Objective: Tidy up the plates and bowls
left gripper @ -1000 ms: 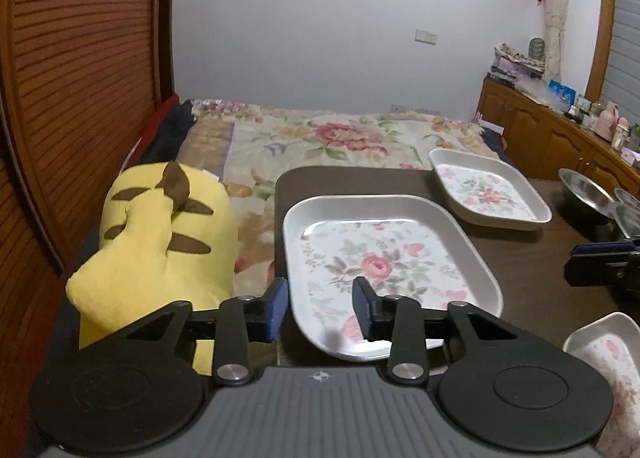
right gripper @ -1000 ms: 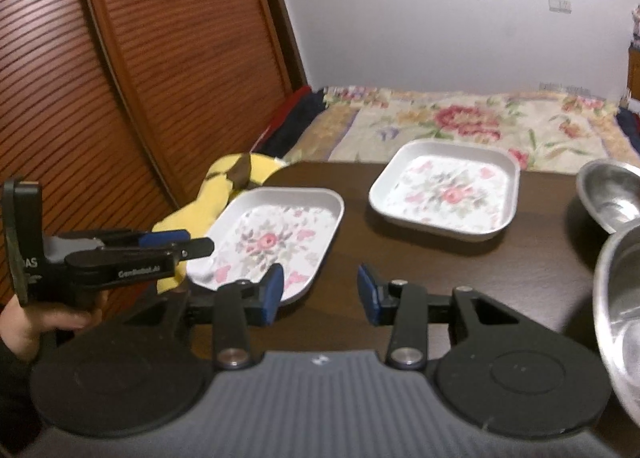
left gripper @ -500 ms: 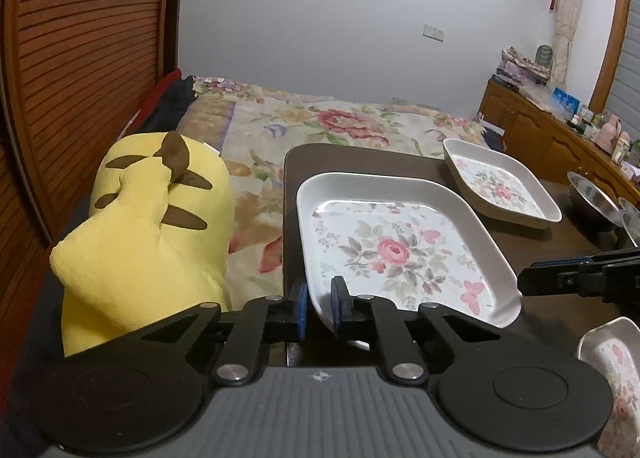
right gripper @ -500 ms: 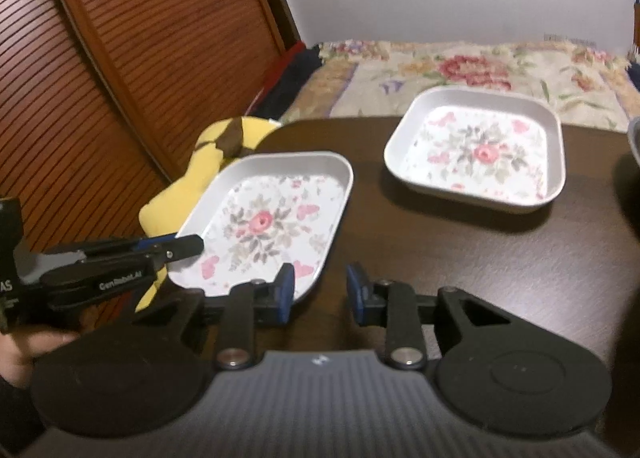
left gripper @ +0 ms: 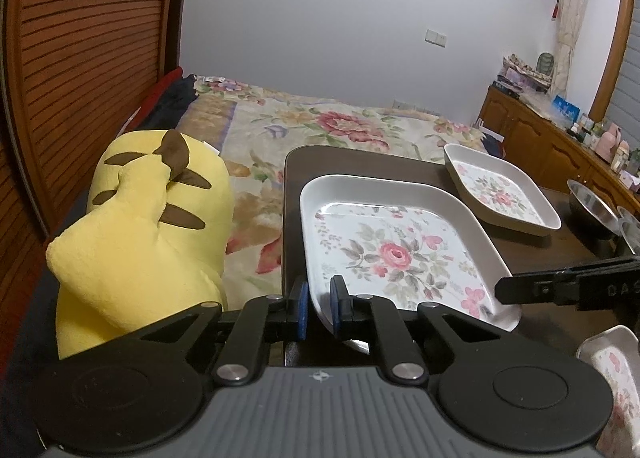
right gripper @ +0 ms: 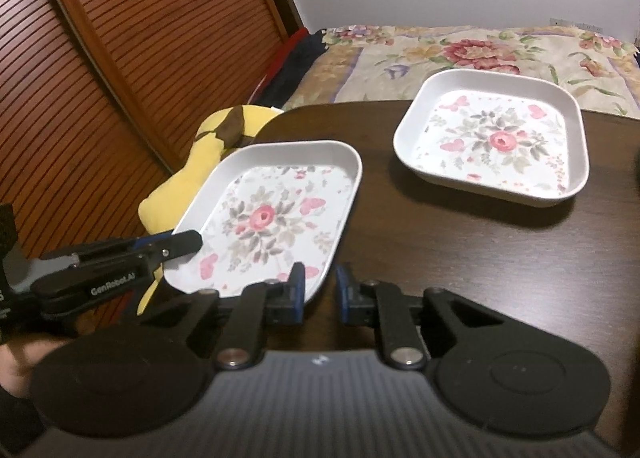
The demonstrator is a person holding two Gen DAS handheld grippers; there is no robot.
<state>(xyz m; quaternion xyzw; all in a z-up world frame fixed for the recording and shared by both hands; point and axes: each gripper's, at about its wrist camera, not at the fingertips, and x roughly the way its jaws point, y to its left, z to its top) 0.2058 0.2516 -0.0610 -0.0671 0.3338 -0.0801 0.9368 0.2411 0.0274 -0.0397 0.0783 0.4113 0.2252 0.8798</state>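
Observation:
A large white floral plate (left gripper: 396, 254) (right gripper: 264, 217) lies at the left end of the dark table (right gripper: 440, 258), overhanging its edge. My left gripper (left gripper: 319, 310) is shut on the plate's near left rim, which shows between the blue pads; in the right wrist view its tip (right gripper: 176, 244) lies on that rim. My right gripper (right gripper: 320, 292) has the plate's near right corner between its pads, and its jaws are closing tight on it. Its finger (left gripper: 504, 290) shows on the plate's right rim. A smaller floral plate (left gripper: 500, 193) (right gripper: 496, 141) sits farther back.
A yellow plush toy (left gripper: 140, 225) (right gripper: 168, 193) lies beside the table's left edge. Steel bowls (left gripper: 588, 205) stand at the table's far right, and another floral plate (left gripper: 612, 370) at the near right. Behind are a bed (left gripper: 320, 125), a louvred wooden door (left gripper: 80, 57) and a sideboard (left gripper: 540, 141).
Both pairs of jaws have closed onto the large plate's rim, the left first. The right gripper has moved forward and down to the plate's near right corner.

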